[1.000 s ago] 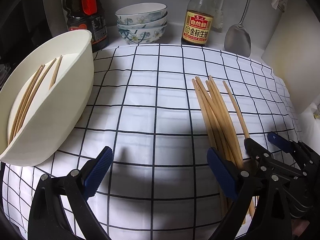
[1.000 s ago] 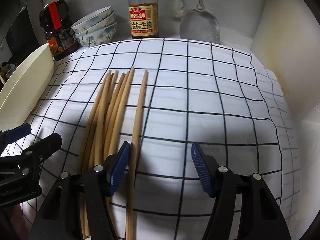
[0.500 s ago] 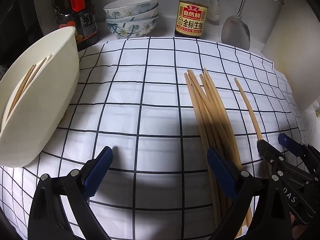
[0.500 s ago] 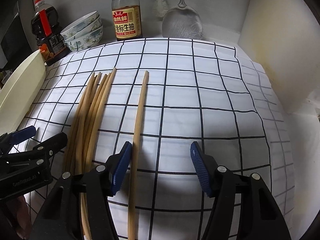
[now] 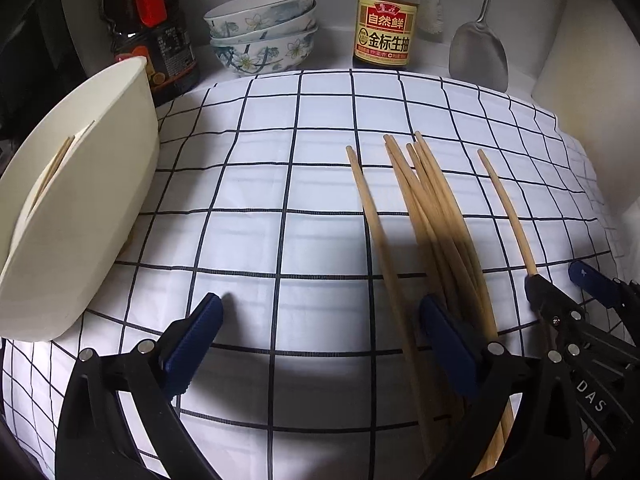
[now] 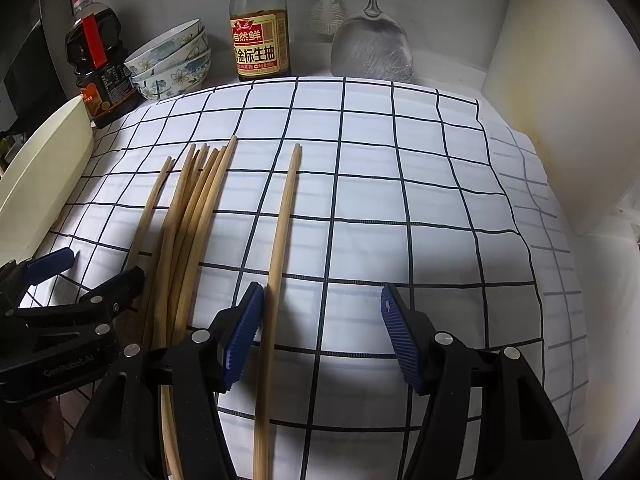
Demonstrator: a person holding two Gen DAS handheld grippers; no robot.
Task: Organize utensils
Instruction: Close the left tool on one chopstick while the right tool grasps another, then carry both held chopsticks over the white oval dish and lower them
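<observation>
Where writing could be read, the clearest was on the soy sauce bottle (image 6: 260, 46) at the back: its yellow label carried 自然鲜 in red and 金标生抽 in dark characters, plain in both views. The dark oil bottle (image 5: 150, 26) with the red handle bore a label too small to read. In your left view, the side of your right gripper (image 5: 562, 286) showed the letters "DAS"; in your right view, the body of your left gripper (image 6: 86, 270) carried faint lettering beginning "Gen", the rest blurred.

Your left gripper's jaws stood wide over the checked cloth (image 5: 248, 240), with one loose chopstick (image 5: 374, 224) running between the blue pads, neither pad pressing it. The bundle of chopsticks (image 5: 436, 208) lay just beyond its right finger. Your right gripper's jaws were also wide apart; a single chopstick (image 6: 282, 224) lay just inside the left pad, and I could not tell whether it touched.

Only your left view looked into the cream tray (image 5: 86, 200), tilted at the cloth's left edge, where chopsticks (image 5: 54, 166) lay inside; your right view caught just its outer wall. Only your right view showed the white brush (image 6: 328, 14) whole beside the metal spatula (image 6: 372, 50). Stacked floral bowls (image 5: 262, 28) appeared in both.
</observation>
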